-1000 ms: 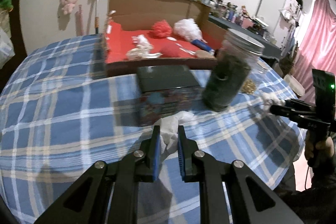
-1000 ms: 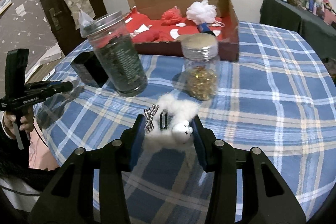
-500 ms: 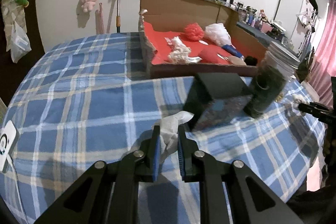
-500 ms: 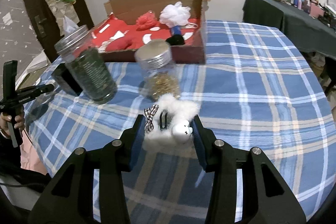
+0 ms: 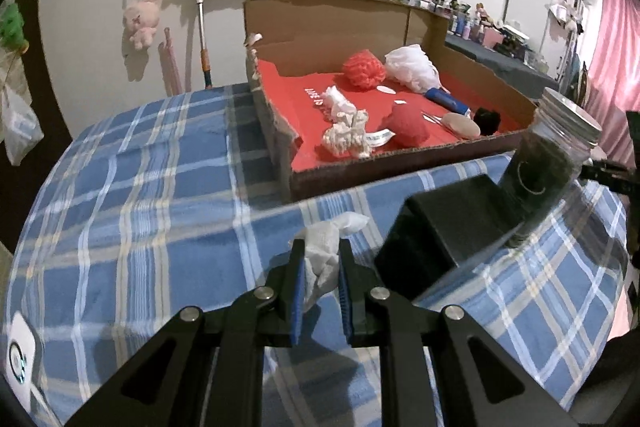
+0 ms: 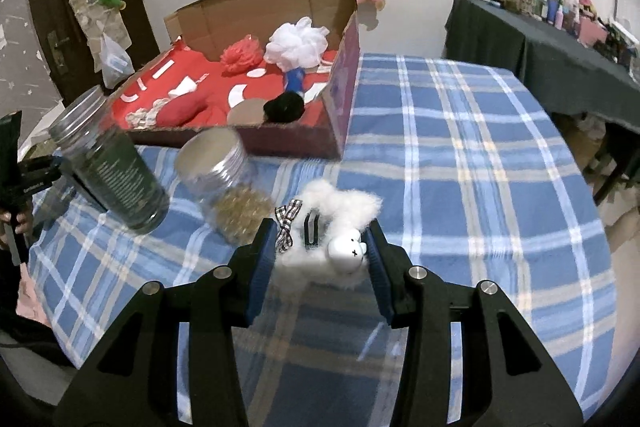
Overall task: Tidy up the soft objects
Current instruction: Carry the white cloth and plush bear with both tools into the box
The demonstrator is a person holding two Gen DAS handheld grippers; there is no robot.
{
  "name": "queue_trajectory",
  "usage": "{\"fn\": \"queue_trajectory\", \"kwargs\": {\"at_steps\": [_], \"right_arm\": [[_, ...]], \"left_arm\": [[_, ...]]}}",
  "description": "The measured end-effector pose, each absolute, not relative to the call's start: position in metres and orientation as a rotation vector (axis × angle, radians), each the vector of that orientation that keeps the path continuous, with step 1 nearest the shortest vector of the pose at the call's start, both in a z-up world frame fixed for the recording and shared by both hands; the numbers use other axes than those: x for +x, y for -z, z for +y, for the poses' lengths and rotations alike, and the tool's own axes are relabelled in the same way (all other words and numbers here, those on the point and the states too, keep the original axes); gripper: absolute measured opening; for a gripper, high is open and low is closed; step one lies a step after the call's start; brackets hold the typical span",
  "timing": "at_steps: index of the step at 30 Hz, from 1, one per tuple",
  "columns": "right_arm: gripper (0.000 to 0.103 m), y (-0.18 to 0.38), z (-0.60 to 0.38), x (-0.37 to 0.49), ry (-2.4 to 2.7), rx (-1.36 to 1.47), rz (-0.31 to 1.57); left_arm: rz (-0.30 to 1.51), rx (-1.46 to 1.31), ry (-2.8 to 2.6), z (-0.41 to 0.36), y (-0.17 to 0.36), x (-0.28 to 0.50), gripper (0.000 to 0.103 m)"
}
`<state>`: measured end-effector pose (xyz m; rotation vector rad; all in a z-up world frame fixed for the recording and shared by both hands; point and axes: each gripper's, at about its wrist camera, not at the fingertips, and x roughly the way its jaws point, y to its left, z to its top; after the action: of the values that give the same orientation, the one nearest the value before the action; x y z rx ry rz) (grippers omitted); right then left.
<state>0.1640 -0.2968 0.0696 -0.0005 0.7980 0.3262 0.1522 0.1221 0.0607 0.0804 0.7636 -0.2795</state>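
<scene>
Left gripper (image 5: 319, 269) clamped narrow on white cloth (image 5: 322, 251), above plaid table (image 5: 120, 211); box (image 5: 404, 27) at 12 o'clock, black case (image 5: 448, 227) and dark jar (image 5: 540, 171) at 2 o'clock. Right gripper (image 6: 322, 251) closed on fluffy toy (image 6: 332, 231), fingers wider apart; bead jar (image 6: 228, 187) at 10 o'clock, box (image 6: 280, 3) at 11 with red pouf (image 6: 240, 53) and white pouf (image 6: 298, 41) inside.

I see a crumpled white cloth (image 5: 320, 261) pinched between the left gripper (image 5: 319, 267) pads, above the checked table. The fluffy white toy (image 6: 330, 233) with a checkered bow sits clamped in my right gripper (image 6: 322, 247)
</scene>
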Motion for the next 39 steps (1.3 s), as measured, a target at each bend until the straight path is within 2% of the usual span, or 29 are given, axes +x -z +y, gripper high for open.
{"fn": "queue_trajectory", "kwargs": {"at_steps": [39], "right_arm": [[0.042, -0.121, -0.259, 0.226, -0.487, -0.202, 0.687]], "left_arm": [[0.710, 0.192, 0.432, 0.092, -0.104, 0.196, 0.015]]}}
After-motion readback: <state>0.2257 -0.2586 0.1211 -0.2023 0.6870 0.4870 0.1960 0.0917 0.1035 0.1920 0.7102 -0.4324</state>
